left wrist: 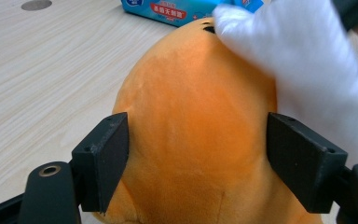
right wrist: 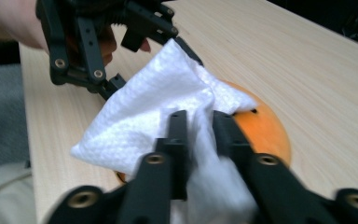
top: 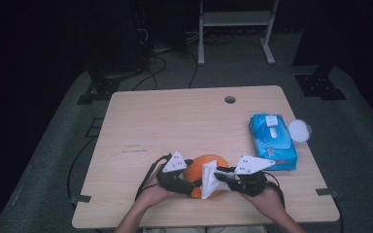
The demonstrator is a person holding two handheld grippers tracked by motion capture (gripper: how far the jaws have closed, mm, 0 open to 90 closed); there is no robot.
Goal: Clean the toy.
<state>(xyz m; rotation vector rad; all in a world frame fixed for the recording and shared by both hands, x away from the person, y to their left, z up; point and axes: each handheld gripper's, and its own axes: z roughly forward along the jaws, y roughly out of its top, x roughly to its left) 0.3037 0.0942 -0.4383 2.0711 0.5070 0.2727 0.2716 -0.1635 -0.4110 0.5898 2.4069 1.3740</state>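
At the near edge of a pale wooden table (top: 175, 116), a person's two hand-held grippers met over an orange plush toy (top: 200, 171), while to the right lay a blue pack of wet wipes (top: 273, 141) whose label carried Chinese characters too small to read, a white round lid (top: 299, 130) just beside it. The left gripper (left wrist: 198, 158) stood partly open, its black pads pressed against either side of the toy's body. The right gripper (right wrist: 199, 135), jaws nearly together, pinched a white tissue (right wrist: 154, 116) draped on the toy's top, close to the left gripper.
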